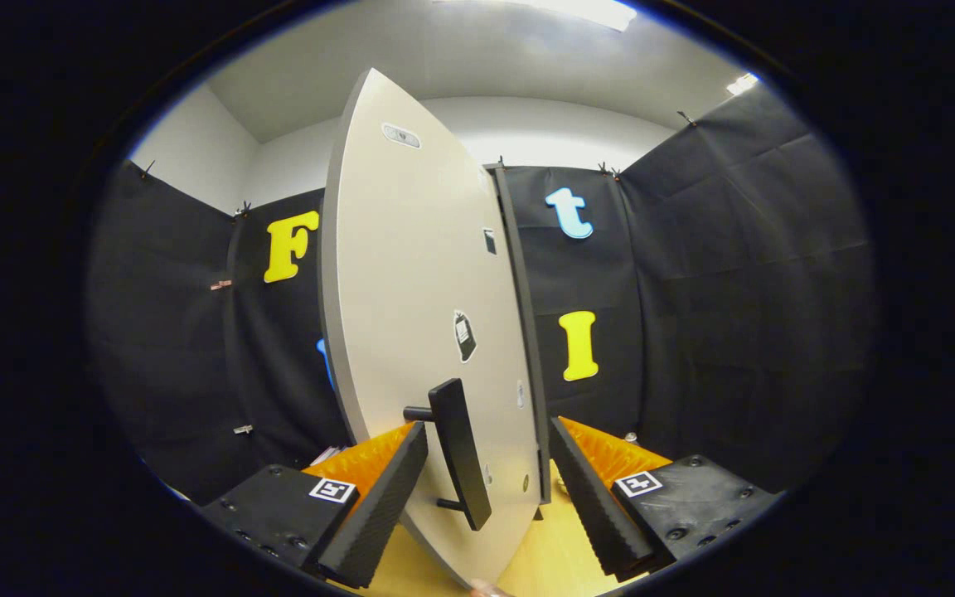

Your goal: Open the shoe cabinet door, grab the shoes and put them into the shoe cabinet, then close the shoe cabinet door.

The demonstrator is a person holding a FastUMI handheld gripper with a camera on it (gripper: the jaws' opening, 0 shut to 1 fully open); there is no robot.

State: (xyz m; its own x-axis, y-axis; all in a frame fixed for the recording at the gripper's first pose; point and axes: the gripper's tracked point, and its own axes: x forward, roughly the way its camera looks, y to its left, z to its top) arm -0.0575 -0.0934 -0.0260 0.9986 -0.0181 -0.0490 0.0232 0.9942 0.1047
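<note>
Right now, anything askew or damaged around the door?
Nothing stands out. The cabinet door stands swung open, edge towards the camera, panel intact, its black handle straight between the open gripper fingers, neither pressing it.

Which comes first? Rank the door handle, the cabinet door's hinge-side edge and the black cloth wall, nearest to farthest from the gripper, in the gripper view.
1. Door handle, between the open fingers of the gripper.
2. Door's hinge-side edge, just beyond the handle.
3. Black cloth wall, far behind the door.
</note>
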